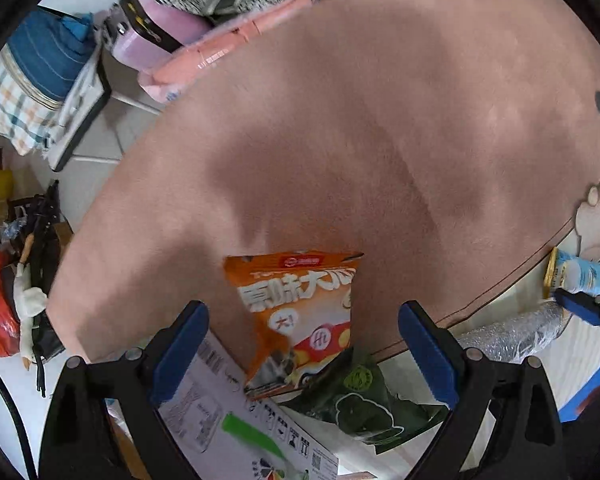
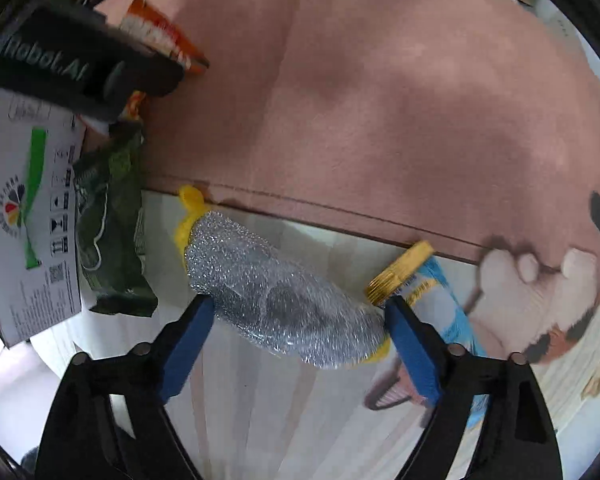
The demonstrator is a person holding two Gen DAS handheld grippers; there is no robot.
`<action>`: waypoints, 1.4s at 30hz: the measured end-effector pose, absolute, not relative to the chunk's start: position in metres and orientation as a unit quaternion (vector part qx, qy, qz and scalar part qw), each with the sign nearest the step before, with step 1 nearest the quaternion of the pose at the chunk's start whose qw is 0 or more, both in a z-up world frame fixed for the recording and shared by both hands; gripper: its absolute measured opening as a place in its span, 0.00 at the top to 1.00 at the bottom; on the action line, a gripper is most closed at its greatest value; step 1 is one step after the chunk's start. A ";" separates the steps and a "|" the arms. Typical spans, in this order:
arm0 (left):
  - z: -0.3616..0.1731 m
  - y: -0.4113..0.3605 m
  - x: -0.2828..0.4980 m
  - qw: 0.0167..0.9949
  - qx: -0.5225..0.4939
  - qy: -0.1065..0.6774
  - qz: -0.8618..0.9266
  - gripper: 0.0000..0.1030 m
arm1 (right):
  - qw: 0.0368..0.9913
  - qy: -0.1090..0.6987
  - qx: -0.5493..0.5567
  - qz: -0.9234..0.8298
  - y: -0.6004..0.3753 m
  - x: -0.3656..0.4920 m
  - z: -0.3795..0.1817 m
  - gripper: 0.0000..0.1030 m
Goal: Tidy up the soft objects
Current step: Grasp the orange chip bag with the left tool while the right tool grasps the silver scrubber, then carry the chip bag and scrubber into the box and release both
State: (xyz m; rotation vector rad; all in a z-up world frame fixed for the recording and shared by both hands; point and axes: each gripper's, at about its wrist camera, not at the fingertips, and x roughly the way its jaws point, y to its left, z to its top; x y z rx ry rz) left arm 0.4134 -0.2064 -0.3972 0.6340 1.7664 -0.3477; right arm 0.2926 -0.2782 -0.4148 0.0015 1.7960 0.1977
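In the left wrist view, the left claw (image 1: 303, 354) sits nearest, its blue-padded fingers spread wide apart with nothing clamped between them. Between and just beyond the pads an orange snack bag (image 1: 300, 316) lies partly on the pink blanket (image 1: 360, 120), its lower end overlapping a dark green packet (image 1: 364, 404) and the white cardboard box (image 1: 236, 420) with the green stripe. To the right, on the pale bench (image 1: 512, 312), part of a silver scrubber (image 1: 516, 334) shows, and a blue-and-white packet (image 1: 580, 276) lies by the blanket's edge. Clothes and bags are piled at the far left on the tiled floor (image 1: 100, 136). In the right wrist view, the right claw (image 2: 300, 328) is likewise apart, its pads flanking the silver scrubber (image 2: 284, 300) with yellow ends, which lies on the bench (image 2: 280, 408); whether the pads touch it is unclear. Just right lies the blue-and-white packet (image 2: 444, 300) with a gold end. The green packet (image 2: 110, 224) and box (image 2: 28, 216) sit at left, beneath the black body of the left gripper.
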 end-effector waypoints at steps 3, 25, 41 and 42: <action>-0.408 -0.206 0.411 0.569 0.272 0.762 -0.148 0.06 | 0.628 0.775 0.022 0.067 -0.284 0.292 -0.412 0.27; -0.418 -0.181 0.410 0.585 0.197 0.776 -0.127 0.56 | 0.658 0.752 0.005 0.036 -0.292 0.310 -0.410 0.22; -0.411 -0.185 0.408 0.580 0.192 0.774 -0.168 0.54 | 0.635 0.765 0.110 0.003 -0.323 0.285 -0.400 0.21; -0.412 -0.186 0.409 0.578 0.187 0.776 -0.169 0.51 | 0.648 0.757 0.085 0.005 -0.320 0.286 -0.391 0.17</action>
